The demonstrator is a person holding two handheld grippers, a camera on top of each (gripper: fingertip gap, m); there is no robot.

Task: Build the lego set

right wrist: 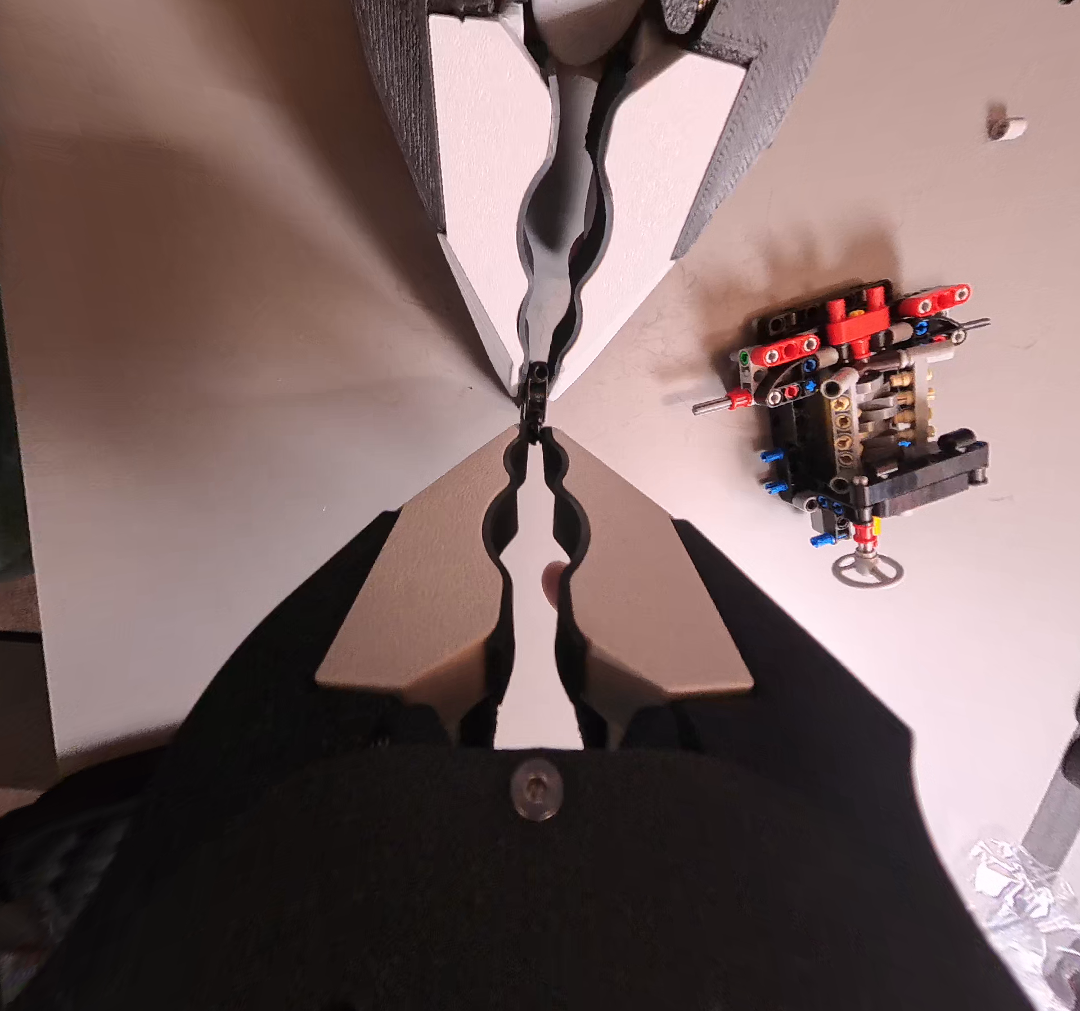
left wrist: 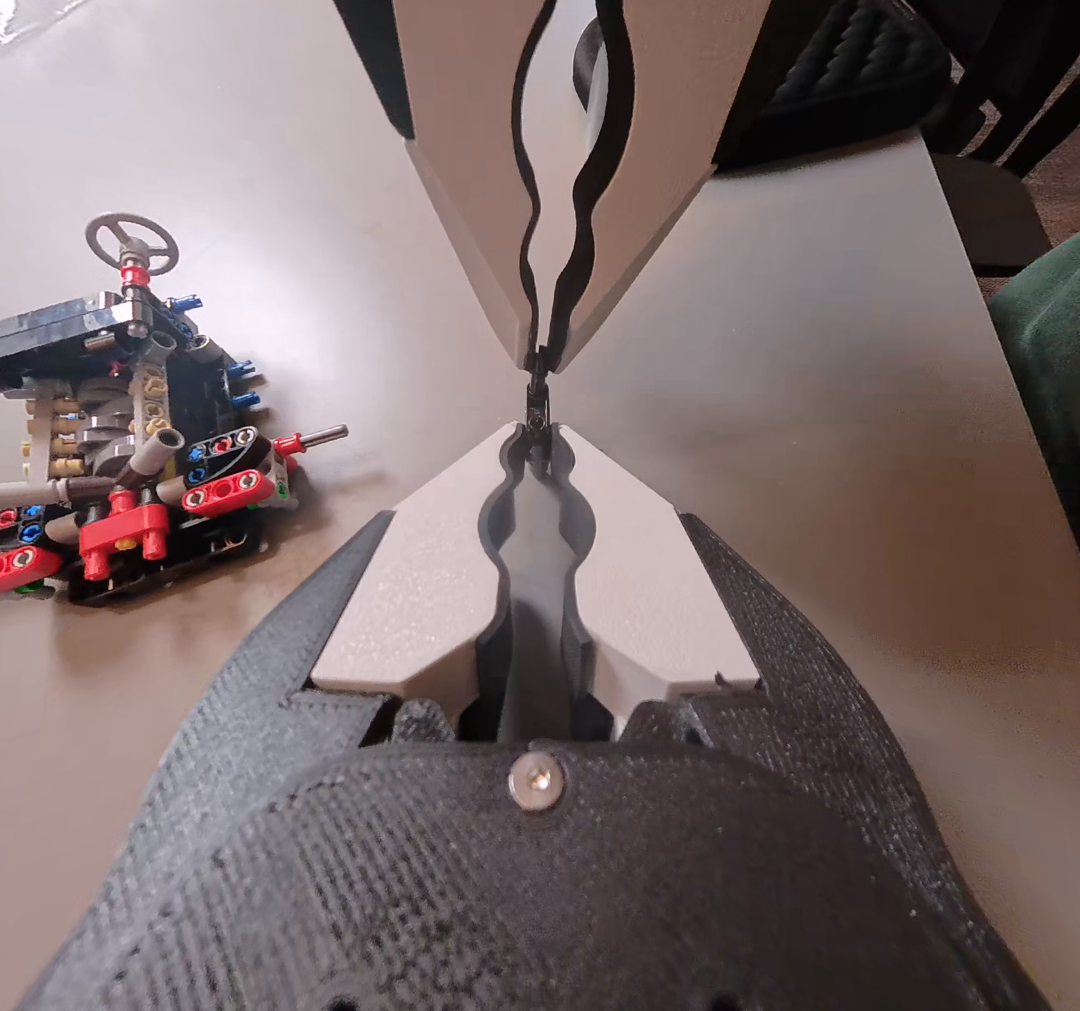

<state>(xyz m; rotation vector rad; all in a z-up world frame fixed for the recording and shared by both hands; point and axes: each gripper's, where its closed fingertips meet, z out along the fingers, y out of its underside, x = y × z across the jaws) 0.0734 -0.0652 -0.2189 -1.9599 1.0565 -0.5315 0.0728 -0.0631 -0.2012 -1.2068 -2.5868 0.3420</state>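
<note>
Black little lego piece (left wrist: pixel 536 407) pinched tip to tip between the two grippers, up over the pale table (left wrist: pixel 789 398). Left gripper (left wrist: pixel 537 445) clamped on one end of it, right gripper (right wrist: pixel 535 436) clamped on the other, both sets of fingers squeezed nearly together with only the wavy dark pads showing a sliver of gap further back. Seen from the right wrist view, same black piece (right wrist: pixel 535 398) bridging the two noses, looking like two small parts joined end to end, hard to say exactly what kind.

Half-built lego model (left wrist: pixel 134 439) sitting on the table well off to the side, not touched by either gripper. Mostly black and grey frame, red beams and red pins along one edge, blue pins poking out of the side, tan gears inside, grey steering wheel (left wrist: pixel 131 243) on a shaft at one end. Thin grey axle with a red bush sticking out sideways.

Crinkly clear plastic bag (right wrist: pixel 1017 895) at the table edge. Small pale loose part (right wrist: pixel 1006 128) lying alone, far from the model.
</note>
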